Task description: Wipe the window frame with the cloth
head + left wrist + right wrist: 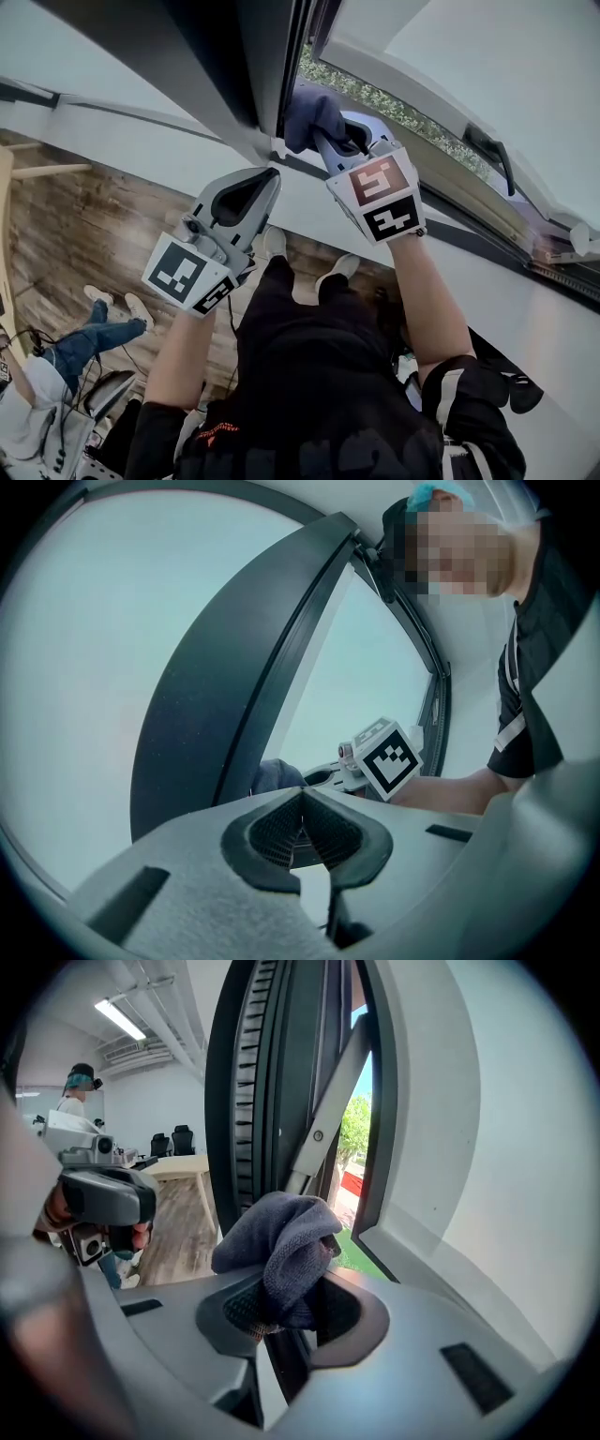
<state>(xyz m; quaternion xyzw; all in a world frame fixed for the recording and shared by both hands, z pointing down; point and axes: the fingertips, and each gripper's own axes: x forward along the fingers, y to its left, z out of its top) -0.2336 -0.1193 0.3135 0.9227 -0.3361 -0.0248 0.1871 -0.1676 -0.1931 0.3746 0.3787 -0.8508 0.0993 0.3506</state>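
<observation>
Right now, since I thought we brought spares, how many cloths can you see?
1. The cloth is clamped in the right gripper, up at the window frame. The left gripper holds none; others may lie out of sight.

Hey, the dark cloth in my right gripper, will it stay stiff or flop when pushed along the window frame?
Probably floppy: the cloth bunches and folds over the right gripper. Likely light and soft, so it should squash against the window frame rather than slide stiffly.

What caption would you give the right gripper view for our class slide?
Right gripper clamps a dark cloth at the open window's dark frame.
</observation>
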